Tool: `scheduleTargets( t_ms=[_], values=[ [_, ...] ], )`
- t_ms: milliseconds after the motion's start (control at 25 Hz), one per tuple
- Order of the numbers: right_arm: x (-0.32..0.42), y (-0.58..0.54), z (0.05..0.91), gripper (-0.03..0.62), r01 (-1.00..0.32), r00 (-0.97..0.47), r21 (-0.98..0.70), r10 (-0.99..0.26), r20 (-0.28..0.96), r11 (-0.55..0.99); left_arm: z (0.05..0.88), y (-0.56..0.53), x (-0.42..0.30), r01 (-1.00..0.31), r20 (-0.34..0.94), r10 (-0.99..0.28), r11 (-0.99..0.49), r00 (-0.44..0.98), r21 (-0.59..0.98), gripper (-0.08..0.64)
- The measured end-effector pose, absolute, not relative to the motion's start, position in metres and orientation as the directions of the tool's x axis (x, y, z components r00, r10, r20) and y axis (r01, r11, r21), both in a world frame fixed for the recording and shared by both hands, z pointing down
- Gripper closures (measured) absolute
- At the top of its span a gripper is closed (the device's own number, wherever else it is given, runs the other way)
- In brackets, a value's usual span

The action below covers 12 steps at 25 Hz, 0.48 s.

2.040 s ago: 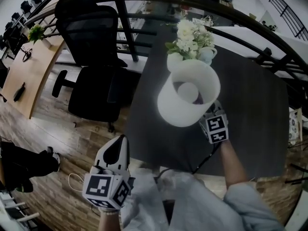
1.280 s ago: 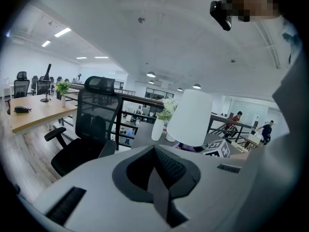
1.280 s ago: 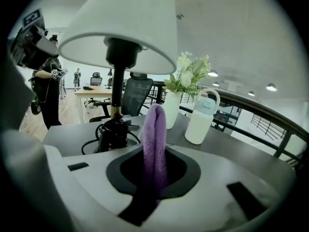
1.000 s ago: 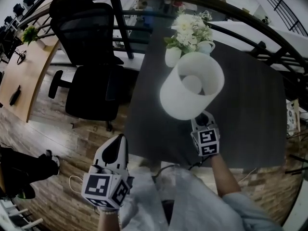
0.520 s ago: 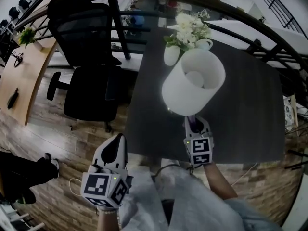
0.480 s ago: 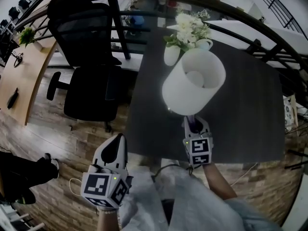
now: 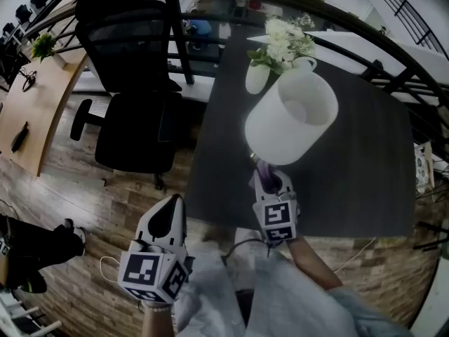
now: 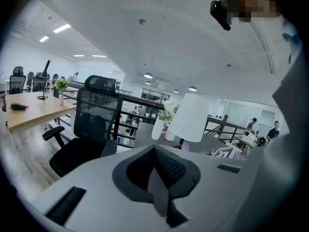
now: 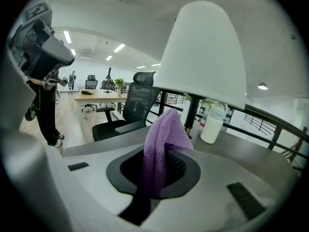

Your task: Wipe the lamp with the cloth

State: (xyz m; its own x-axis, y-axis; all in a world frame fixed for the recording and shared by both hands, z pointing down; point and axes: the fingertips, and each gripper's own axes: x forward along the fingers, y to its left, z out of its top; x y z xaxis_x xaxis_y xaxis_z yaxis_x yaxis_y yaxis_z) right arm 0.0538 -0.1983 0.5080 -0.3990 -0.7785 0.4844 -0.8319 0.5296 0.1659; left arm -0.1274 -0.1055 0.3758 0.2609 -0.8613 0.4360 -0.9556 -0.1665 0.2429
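Right tool (image 9: pixel 155 174): jaws clenched on the purple cloth (image 9: pixel 161 144). The cloth is pinched in the slot, and a folded bunch of it stands up past the jaw tips.

The bunch points up at the lamp (image 7: pixel 291 128). Its top sits just under the lower rim of the white shade, beside the dark lamp stem (image 9: pixel 191 111). I cannot tell whether the cloth touches the shade or the stem.

In the head view the right tool is over the near edge of the dark worktop (image 7: pixel 365 174), with its marker cube toward me and the jaws aimed at the shade's near side.

The lamp stands on the worktop, shade opening upward. Behind it, at the far edge, are a white vase (image 7: pixel 257 77) of pale flowers (image 7: pixel 285 42) and a second white vessel just beside it.

Left tool (image 8: pixel 157 178): jaws pressed together, nothing between them. It is low at my left side, off the worktop, above the wood floor (image 7: pixel 84 209) and well apart from the lamp.

To the left of the worktop is a black office chair (image 7: pixel 137 118). Beyond the chair is a wooden desk (image 7: pixel 31 104) with a small plant on it.
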Motion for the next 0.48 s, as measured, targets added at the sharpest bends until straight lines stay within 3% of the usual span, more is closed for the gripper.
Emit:
scheduleTargets(
  t_ms=[480],
  values=[
    [0.002,-0.231,0.523,0.541,-0.763,-0.405,0.288,-0.776,0.484,0.578,0.379,-0.084,-0.151,-0.969,0.455,-0.867,-0.110,0.203,0.222,0.549]
  ],
)
